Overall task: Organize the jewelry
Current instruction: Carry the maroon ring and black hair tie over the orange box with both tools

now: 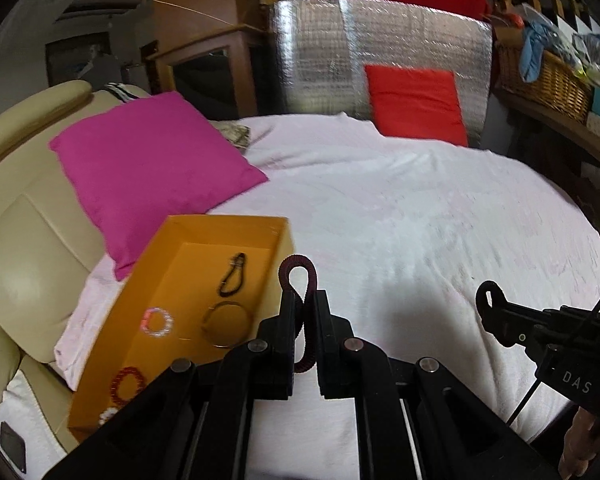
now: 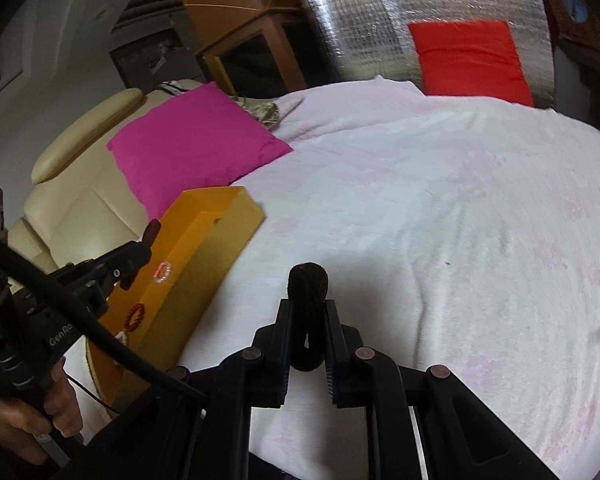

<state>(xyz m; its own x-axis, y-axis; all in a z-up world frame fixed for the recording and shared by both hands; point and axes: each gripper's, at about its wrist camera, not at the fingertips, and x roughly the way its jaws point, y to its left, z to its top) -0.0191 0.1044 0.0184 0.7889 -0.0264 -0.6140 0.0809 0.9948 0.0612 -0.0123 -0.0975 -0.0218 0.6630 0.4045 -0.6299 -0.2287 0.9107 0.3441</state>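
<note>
Both pairs of black fingers are pinched on looped bands. Left gripper clamps a dark red ribbed band, squeezed into a long narrow loop whose rounded end stands up past the fingertips. Right gripper clamps a black band of similar coiled texture, bunched thick above the tips and hanging in a loop between the fingers. Each band is held clear of the bedcover. A hand grips the left tool's handle at the lower left of the right wrist view.

One open orange box of card, rectangular with upright walls, lies on the cover just beside the left gripper. Five pieces can be counted inside: one black cord bracelet, one thin metal bangle, one ring of pale pink beads, one ring of red beads, and one whitish piece partly hidden at the near end, its kind not determinable.

Surface: a pale pink cover, soft and creased, over a bed or wide seat. Two cushions: one magenta touching the box's far corner, one red propped against a quilted silver foil panel. A cream leather armchair stands at left; a wooden cabinet behind; a wicker basket of cloths on a shelf at right.
</note>
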